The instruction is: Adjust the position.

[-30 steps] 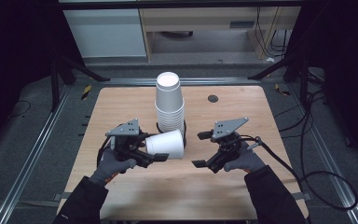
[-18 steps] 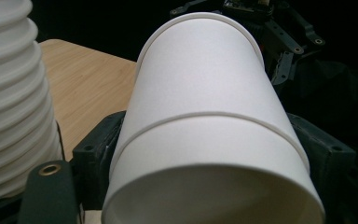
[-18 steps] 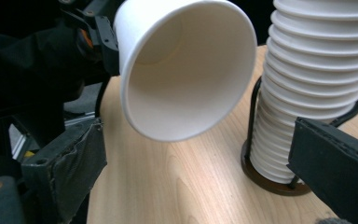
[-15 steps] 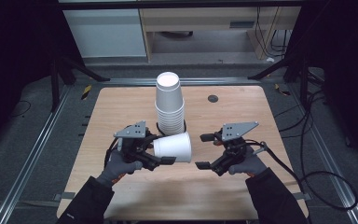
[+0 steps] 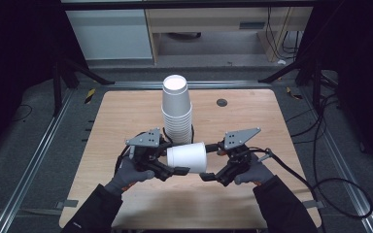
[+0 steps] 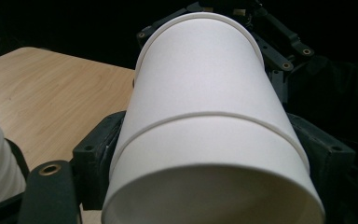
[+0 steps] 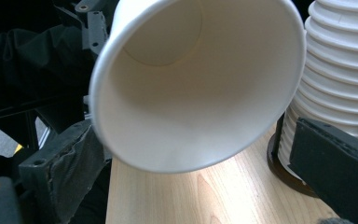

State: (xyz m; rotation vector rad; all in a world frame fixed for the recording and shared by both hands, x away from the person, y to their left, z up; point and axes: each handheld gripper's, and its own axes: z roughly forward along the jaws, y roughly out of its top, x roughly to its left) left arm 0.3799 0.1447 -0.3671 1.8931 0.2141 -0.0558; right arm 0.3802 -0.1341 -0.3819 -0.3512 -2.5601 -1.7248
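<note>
Two nested white paper cups (image 5: 187, 156) lie on their side above the wooden table (image 5: 252, 121). My left gripper (image 5: 172, 158) is shut on their base end. In the left gripper view the cups (image 6: 205, 116) sit between the black jaws, with a second rim ringing the middle. The mouth (image 7: 196, 79) faces my right gripper (image 5: 210, 161). Its jaws have just been opening and stand either side of the rim. Its right pad (image 7: 335, 158) is well off the cup. A tall stack of white cups (image 5: 177, 109) stands behind.
The stack (image 7: 345, 70) sits in a black ring base (image 7: 289, 175) close to my right jaw. A small black disc (image 5: 222, 102) lies on the table at the back right. Metal rails and cables run along the table's sides.
My left gripper has carried the cups to the right and nearer the table's front edge, up to the right gripper. The right hand has hardly moved.
</note>
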